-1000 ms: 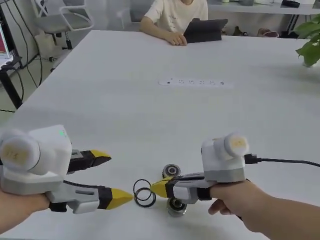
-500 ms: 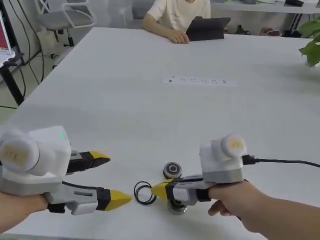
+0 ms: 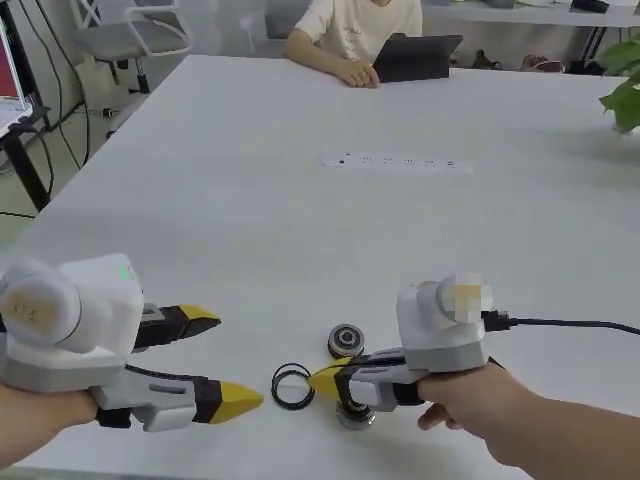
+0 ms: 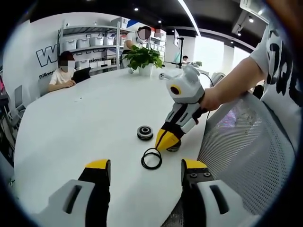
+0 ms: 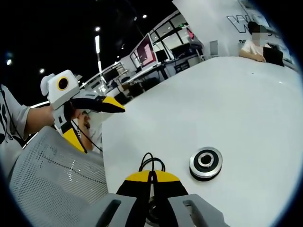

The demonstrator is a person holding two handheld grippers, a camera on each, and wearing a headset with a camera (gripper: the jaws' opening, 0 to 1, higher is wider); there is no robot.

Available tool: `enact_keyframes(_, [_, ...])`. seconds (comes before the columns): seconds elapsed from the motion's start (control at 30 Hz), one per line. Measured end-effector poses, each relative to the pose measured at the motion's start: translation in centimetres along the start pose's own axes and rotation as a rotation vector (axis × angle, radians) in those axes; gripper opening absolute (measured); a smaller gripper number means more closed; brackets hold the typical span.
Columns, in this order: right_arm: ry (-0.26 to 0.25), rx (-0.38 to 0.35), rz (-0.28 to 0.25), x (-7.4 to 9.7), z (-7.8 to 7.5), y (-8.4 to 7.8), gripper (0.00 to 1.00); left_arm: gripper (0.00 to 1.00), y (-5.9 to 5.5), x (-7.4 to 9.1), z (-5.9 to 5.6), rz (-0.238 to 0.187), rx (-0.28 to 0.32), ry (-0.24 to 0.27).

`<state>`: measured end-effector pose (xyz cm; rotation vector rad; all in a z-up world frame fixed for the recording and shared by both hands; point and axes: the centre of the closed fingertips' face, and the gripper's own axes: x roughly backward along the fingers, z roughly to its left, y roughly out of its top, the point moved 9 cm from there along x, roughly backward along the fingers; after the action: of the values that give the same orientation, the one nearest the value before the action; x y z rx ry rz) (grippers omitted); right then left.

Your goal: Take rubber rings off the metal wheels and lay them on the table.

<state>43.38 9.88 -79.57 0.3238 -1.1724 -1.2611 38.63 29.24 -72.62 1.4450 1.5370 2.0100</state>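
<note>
Two thin black rubber rings (image 3: 291, 387) lie flat, overlapping, near one metal wheel (image 3: 345, 340) and beside a second wheel (image 3: 353, 415).

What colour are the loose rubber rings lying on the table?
The rubber rings are black, clearest in left gripper view.

Large white table (image 3: 250, 200); power strip (image 3: 397, 163) mid-table; office chair (image 3: 140, 30) far left; plant (image 3: 622, 95) right edge.

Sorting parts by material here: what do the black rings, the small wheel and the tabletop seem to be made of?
Rings: thin, matte black, slightly uneven loops, so probably rubber. Wheel: likely metal, with silvery glints around a dark hub. Tabletop: smooth, white, faintly reflective, perhaps laminate; the look leaves that open.
</note>
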Motion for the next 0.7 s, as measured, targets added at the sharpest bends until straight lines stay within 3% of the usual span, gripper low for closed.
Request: enact_keyframes(0.7, [-0.025,0.092,0.032,0.38,0.18,0.18,0.16,0.58,0.28,-0.48,0.12,0.02,-0.015,-0.014])
